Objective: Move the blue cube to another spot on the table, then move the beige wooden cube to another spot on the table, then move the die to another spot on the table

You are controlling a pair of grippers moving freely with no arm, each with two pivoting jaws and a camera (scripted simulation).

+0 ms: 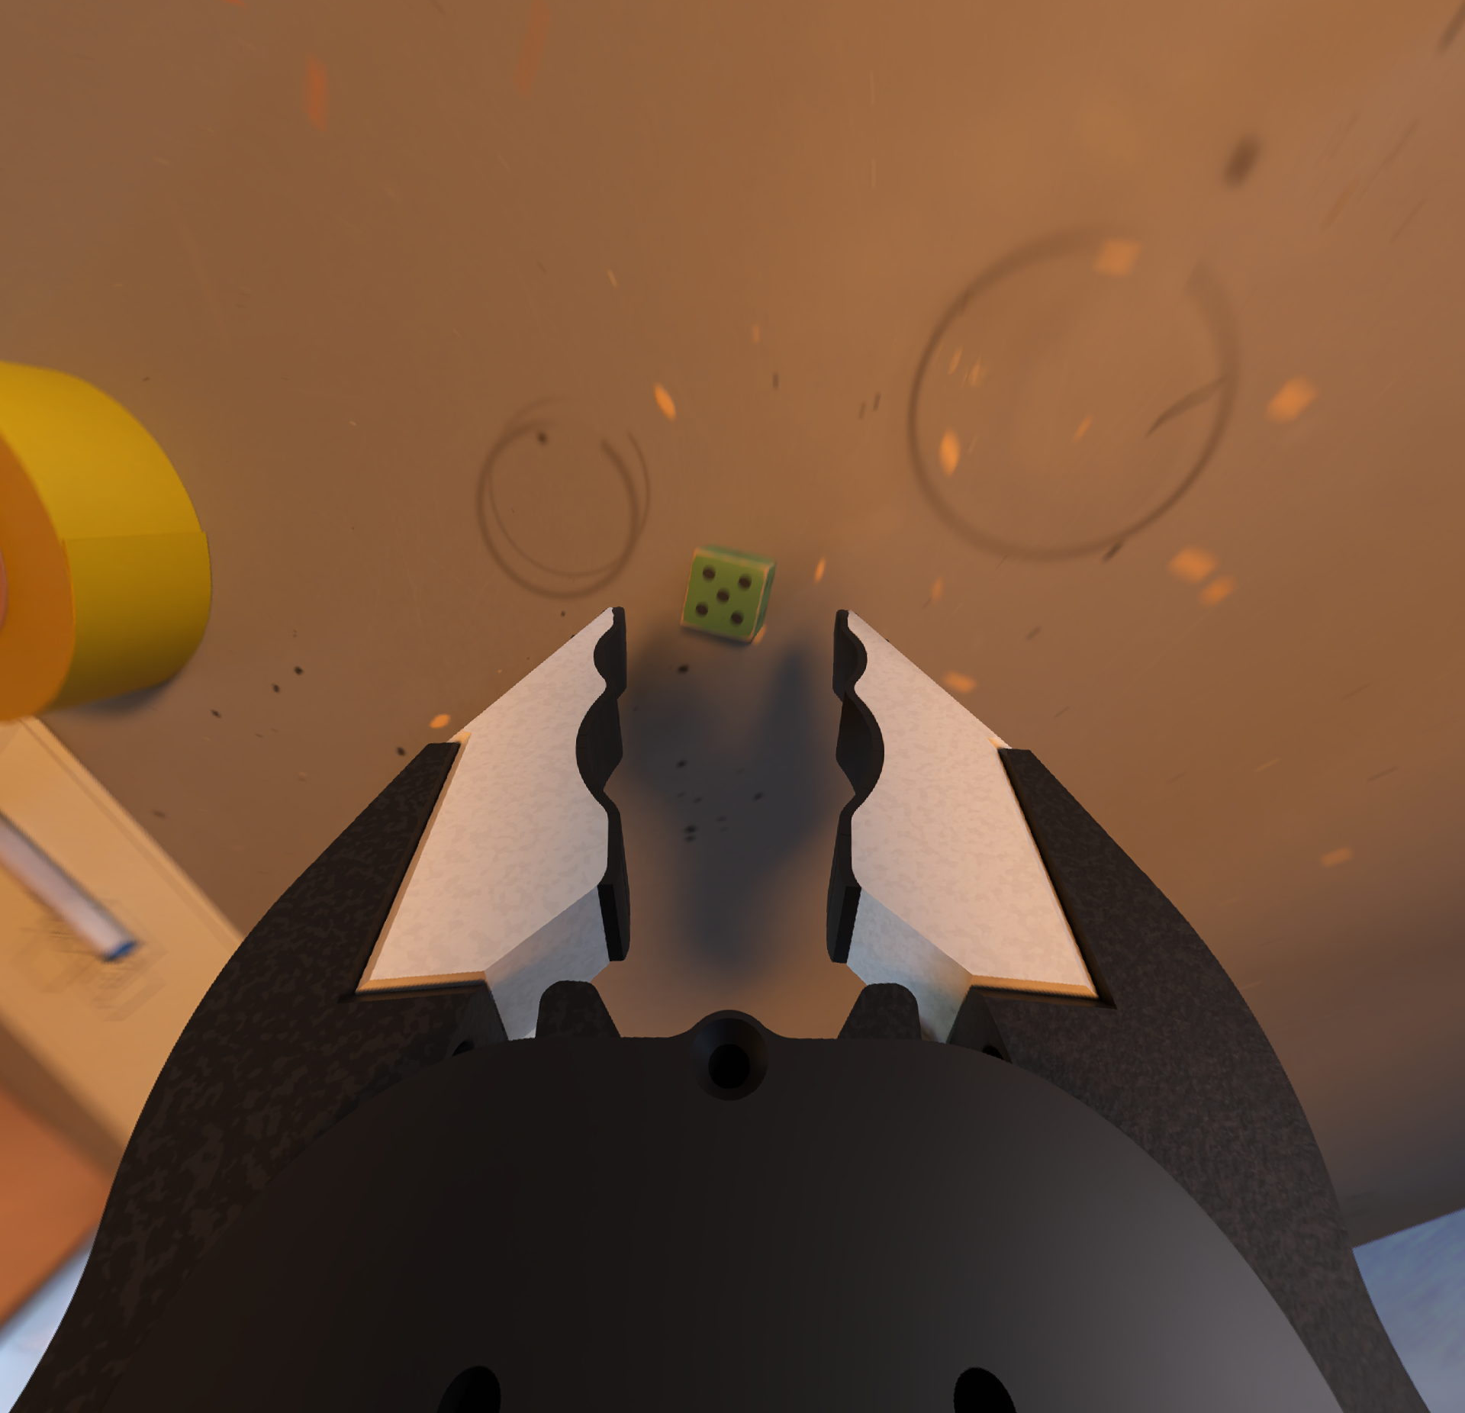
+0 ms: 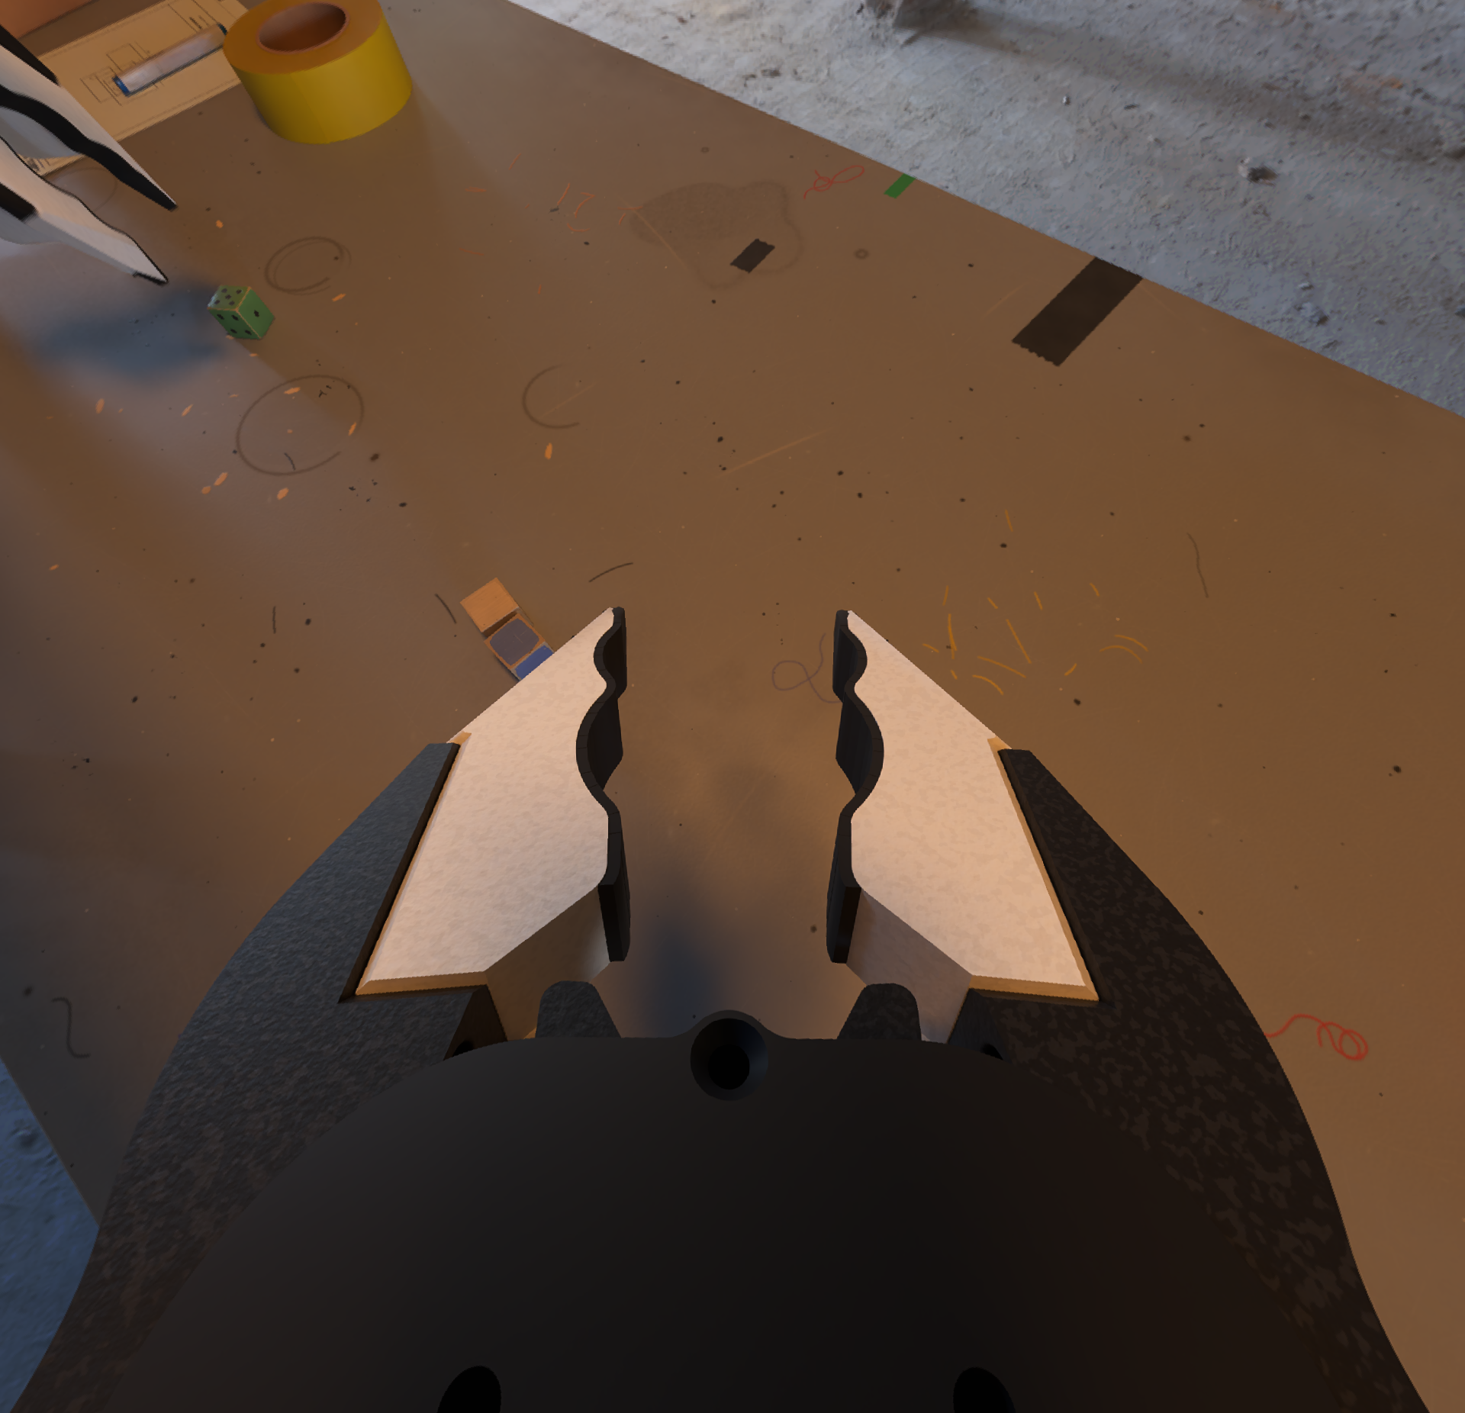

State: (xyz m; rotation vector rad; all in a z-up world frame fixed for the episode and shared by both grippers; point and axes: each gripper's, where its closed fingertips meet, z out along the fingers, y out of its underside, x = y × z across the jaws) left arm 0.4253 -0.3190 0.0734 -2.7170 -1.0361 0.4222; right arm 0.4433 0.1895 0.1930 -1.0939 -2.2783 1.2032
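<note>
A small green die (image 1: 728, 596) with dark pips lies on the brown table just beyond my left gripper (image 1: 728, 620), which is open, empty and above it. The right wrist view shows the die (image 2: 241, 312) at the far left, with the left gripper's fingers (image 2: 95, 194) hovering beside it. My right gripper (image 2: 728, 620) is open and empty above the table. The beige wooden cube (image 2: 490, 603) and the blue cube (image 2: 517, 642) sit touching each other just left of its left finger, which hides part of the blue cube.
A yellow tape roll (image 1: 95, 535) stands left of the die; it also shows in the right wrist view (image 2: 321, 63). Beside it lies a paper sheet with a marker (image 2: 162, 55). The table's far edge (image 2: 912, 178) runs diagonally, with grey floor beyond.
</note>
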